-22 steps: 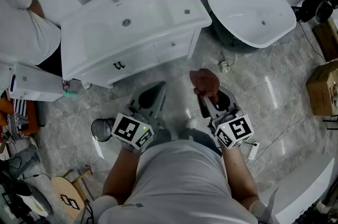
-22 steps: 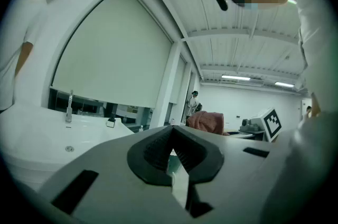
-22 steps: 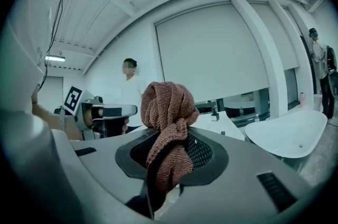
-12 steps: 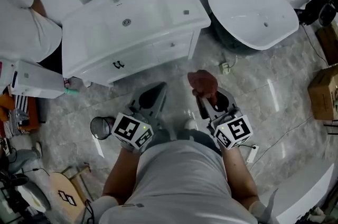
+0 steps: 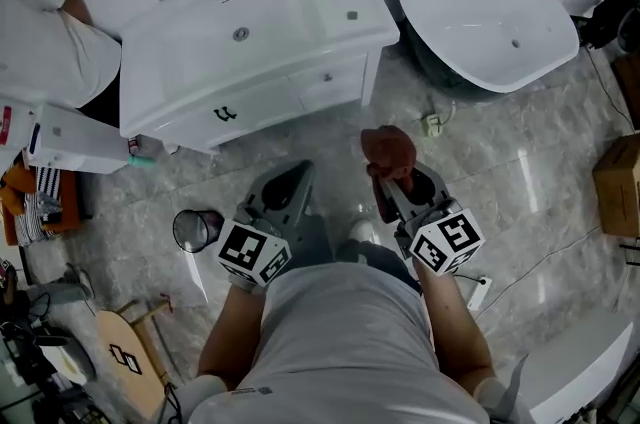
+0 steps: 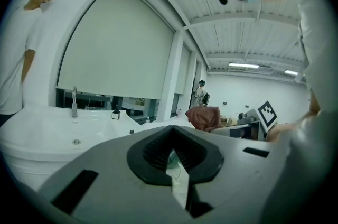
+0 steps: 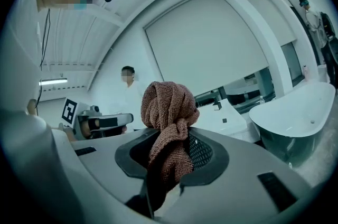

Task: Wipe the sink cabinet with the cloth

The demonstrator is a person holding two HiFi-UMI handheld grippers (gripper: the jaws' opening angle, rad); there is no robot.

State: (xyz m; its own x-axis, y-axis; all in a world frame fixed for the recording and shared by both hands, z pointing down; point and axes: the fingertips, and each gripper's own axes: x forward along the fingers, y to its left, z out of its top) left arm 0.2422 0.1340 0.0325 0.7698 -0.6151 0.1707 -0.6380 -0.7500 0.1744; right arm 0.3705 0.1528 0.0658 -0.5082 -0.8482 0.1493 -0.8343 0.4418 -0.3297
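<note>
My right gripper (image 5: 388, 182) is clamped on the cloth (image 7: 168, 112), a rust-brown, coarse-woven rag bunched into a knotted ball above the jaws, with its tail pinched between them. The cloth is held over the grey floor (image 5: 480, 142), well apart from the white sink cabinet (image 5: 290, 22). My left gripper (image 5: 288, 184) hovers beside it, jaws together on nothing. A white tub (image 5: 480, 7) stands to the right of the cabinet.
</note>
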